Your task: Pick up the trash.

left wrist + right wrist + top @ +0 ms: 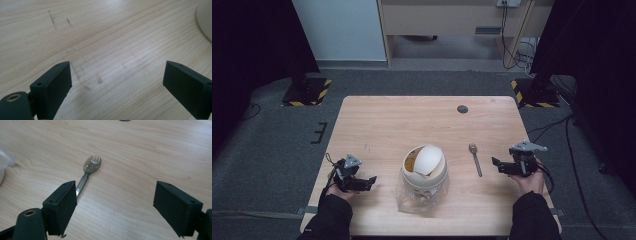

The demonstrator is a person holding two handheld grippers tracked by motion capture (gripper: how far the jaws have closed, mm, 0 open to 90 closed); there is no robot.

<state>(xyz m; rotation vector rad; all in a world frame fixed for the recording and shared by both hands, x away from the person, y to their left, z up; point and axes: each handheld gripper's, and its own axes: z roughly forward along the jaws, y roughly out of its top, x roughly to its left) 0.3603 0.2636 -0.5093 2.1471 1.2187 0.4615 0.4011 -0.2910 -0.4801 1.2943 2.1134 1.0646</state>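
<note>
I see a pale wood-grain table (377, 120) with faint dark scuff marks (53, 20) on it. Both my grippers, left (371, 181) and right (496, 164), are black with grey top plates. The bowl (424, 172) at centre is cream-white, with something yellow inside. The spork (92, 165) is translucent grey-brown. The far floor bases (307, 92) carry yellow-and-black stripes; the carpet (267, 150) is dark grey.

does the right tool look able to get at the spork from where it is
Probably yes: the right tool is open, and bare table lies between it and the spork, which lies apart from the white container.
</note>
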